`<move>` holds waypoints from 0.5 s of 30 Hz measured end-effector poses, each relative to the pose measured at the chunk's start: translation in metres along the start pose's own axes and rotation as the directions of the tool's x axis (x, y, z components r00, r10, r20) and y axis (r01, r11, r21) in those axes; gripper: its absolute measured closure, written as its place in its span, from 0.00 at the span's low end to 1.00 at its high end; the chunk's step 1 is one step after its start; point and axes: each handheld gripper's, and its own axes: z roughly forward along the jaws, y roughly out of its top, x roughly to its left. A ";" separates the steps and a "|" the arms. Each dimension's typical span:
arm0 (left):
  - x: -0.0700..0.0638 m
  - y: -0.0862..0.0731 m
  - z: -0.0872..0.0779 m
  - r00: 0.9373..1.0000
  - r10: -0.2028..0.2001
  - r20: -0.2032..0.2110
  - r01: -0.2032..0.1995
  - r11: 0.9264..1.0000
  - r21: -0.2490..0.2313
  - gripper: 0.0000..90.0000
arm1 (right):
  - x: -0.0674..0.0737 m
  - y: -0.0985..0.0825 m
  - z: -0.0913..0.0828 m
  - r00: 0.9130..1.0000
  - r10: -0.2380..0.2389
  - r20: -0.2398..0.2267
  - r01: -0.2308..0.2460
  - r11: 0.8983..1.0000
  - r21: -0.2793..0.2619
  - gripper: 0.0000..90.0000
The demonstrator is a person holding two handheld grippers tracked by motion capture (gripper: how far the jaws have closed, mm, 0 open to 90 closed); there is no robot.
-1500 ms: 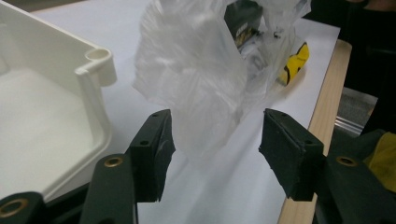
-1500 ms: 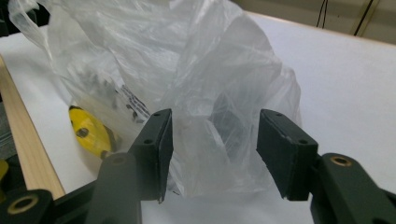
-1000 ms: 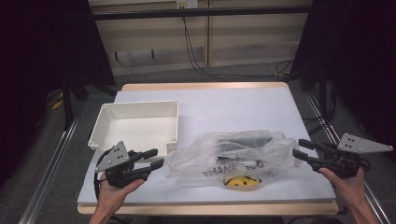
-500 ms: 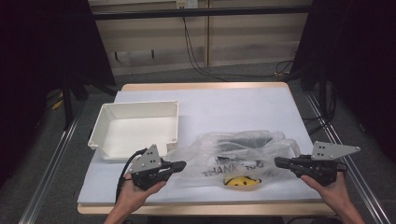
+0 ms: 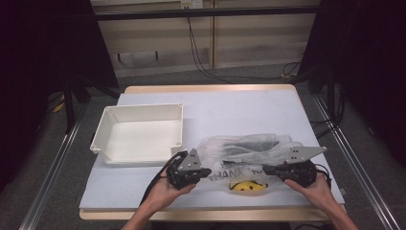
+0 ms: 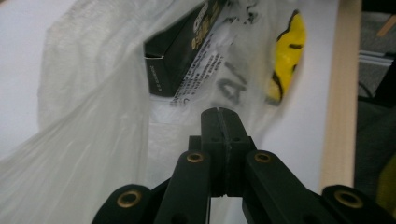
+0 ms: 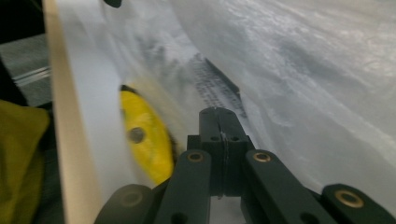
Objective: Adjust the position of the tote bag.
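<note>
Both tools are closed with nothing visibly pinched: the left tool point(image 5: 207, 171) and right tool point(image 5: 266, 169) sit at either end of the bag point(image 5: 249, 152), which lies on the counter point(image 5: 230, 110) between them. Judged risk: closed tips may only push the thin plastic, sliding the bag and the box point(image 6: 182, 56) inside toward the near edge. The tray point(image 5: 139, 133), beyond the left tool, blocks nothing
</note>
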 end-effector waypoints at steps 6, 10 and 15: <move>0.017 0.007 0.026 0.999 -0.008 -0.032 0.010 0.998 0.064 1.00 | -0.017 0.004 0.010 0.996 -0.013 0.088 0.007 0.998 0.062 1.00; 0.021 0.006 0.037 0.999 0.004 -0.033 0.001 0.991 0.131 1.00 | -0.025 -0.002 0.012 0.989 -0.010 0.146 -0.007 0.993 0.116 1.00; 0.025 0.001 0.043 0.999 -0.002 -0.034 0.008 0.985 0.174 1.00 | -0.037 -0.015 0.013 0.975 0.005 0.224 -0.050 0.979 0.198 1.00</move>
